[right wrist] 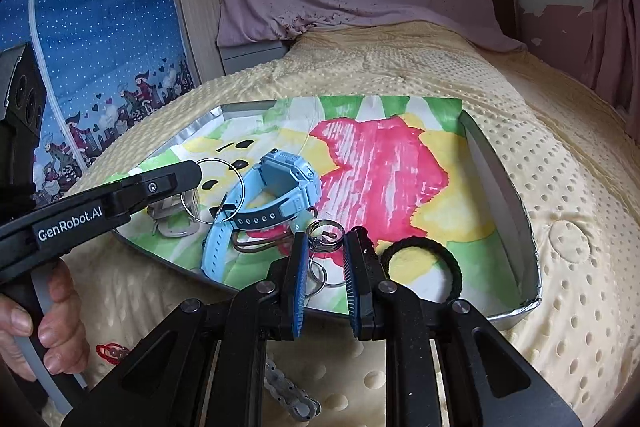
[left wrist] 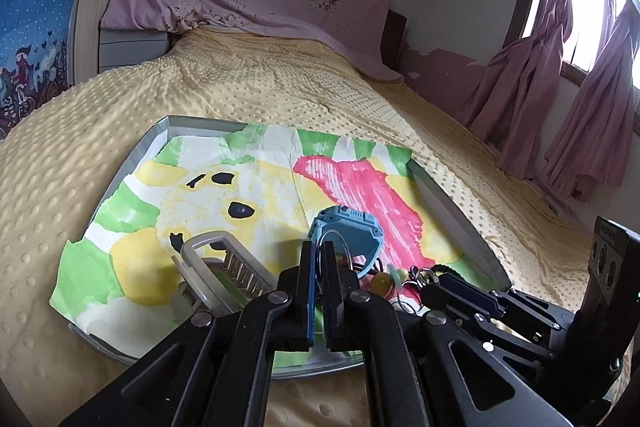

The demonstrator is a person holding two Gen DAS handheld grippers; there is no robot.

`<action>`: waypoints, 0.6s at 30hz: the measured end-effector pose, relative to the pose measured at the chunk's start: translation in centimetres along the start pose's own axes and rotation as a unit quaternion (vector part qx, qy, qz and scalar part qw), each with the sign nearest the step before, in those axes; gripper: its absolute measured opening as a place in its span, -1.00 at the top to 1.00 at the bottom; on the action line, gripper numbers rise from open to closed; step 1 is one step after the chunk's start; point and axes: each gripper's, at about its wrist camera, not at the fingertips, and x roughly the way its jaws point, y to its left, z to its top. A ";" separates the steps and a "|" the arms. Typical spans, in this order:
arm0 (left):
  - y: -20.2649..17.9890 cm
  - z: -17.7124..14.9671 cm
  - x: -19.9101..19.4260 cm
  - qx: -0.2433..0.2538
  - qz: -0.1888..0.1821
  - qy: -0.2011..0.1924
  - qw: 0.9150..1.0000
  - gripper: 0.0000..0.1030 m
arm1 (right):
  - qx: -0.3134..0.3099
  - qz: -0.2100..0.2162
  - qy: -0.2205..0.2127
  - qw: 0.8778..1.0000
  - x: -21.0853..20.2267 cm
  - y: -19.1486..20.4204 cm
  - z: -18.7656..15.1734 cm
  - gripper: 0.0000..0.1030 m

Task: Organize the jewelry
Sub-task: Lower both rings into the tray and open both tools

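- Left wrist view: the left gripper [left wrist: 319, 259] has its jaws nearly pressed together, pinching a thin clear hoop [left wrist: 335, 247] whose wire runs up between the blue pads [left wrist: 310, 291].
- Just beyond the hoop sits a light blue watch [left wrist: 346, 227], lying on a painted paper sheet [left wrist: 224, 195] that lines a shallow grey tray [left wrist: 448, 195].
- The tray rests on a yellow dotted blanket [left wrist: 256, 83] covering a bed.
- A clear hair clip [left wrist: 218, 267] lies on the paper to the left of the jaws.
- Right wrist view: the right gripper [right wrist: 326, 251] has its jaws spread, one finger on either side of a metal key ring [right wrist: 325, 233]; I cannot tell whether the pads touch it.
- A black braided bracelet [right wrist: 422, 267] lies just right of these jaws, on the paper near the tray's front wall.
- The watch [right wrist: 276, 199] lies on its side, strap end over the tray's near edge.
- The left gripper [right wrist: 192, 175] reaches in from the left, the hoop [right wrist: 212, 191] at its tip.
- A hand [right wrist: 44, 323] grips that tool's handle.
- A grey chain link piece [right wrist: 288, 395] lies on the blanket outside the tray.
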 end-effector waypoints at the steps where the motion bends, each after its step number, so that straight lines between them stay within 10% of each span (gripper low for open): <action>1: 0.0 -0.1 0.0 0.002 0.001 0.003 1.000 0.93 | 0.000 0.000 0.002 1.000 0.1 -0.1 -0.1 0.69; 18: -0.2 -1.5 -1.5 0.004 0.021 0.006 1.000 0.91 | 0.028 -0.021 -0.045 0.998 -3.2 -1.4 -1.0 0.20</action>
